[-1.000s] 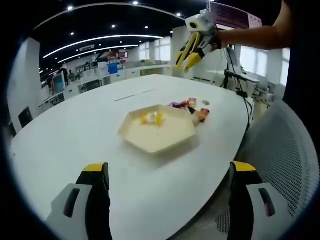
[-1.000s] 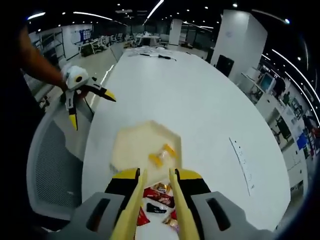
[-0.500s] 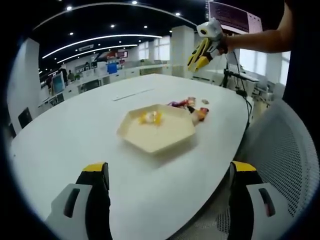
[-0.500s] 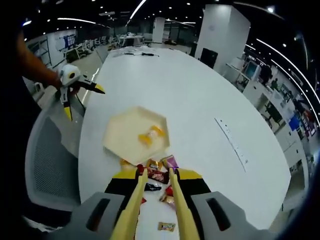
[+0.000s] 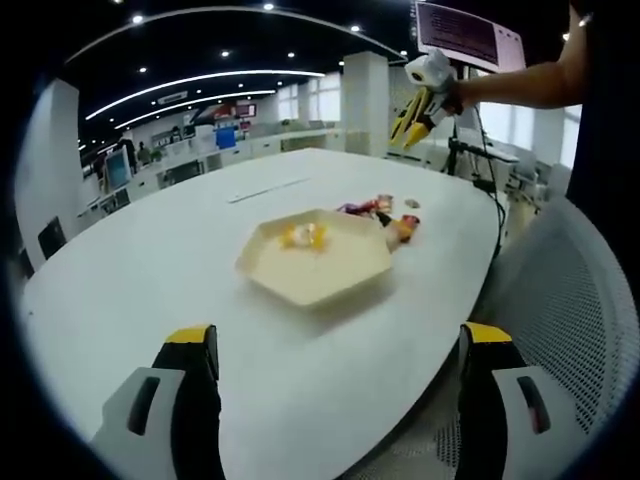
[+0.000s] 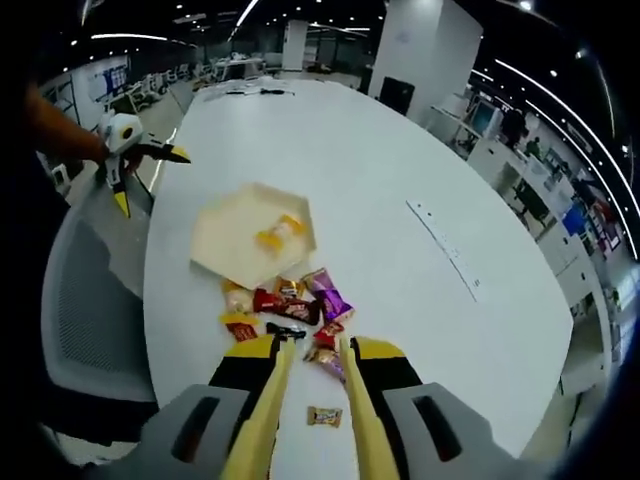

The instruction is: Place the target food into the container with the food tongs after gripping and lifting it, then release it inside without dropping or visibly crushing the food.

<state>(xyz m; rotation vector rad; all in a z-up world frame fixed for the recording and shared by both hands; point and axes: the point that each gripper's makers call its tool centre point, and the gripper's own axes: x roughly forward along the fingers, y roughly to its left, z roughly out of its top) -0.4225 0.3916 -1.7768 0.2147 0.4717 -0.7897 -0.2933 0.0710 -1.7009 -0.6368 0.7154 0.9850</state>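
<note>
A cream hexagonal tray (image 5: 330, 275) lies on the white table and holds a yellow wrapped food (image 5: 302, 235). A pile of wrapped snacks (image 5: 385, 213) lies just beyond its right edge. My left gripper (image 5: 337, 345) is open, low at the table's near edge, with nothing between its jaws. My right gripper (image 5: 420, 95) hangs high at the upper right. In the right gripper view, my right gripper (image 6: 312, 350) is shut on yellow food tongs (image 6: 268, 400), whose tips are slightly apart and empty above the snacks (image 6: 290, 305). Farther off are the tray (image 6: 225, 245) and the left gripper (image 6: 125, 155).
A white mesh chair (image 5: 570, 300) stands at the table's edge beside me, also visible as the chair (image 6: 90, 320). One loose candy (image 6: 322, 416) lies apart from the pile. A thin strip (image 6: 440, 245) lies across the table. Desks and office furniture lie beyond.
My right gripper has risen and drawn back from the tray with the tongs, so the whole snack pile now shows below it. The left gripper has stayed still.
</note>
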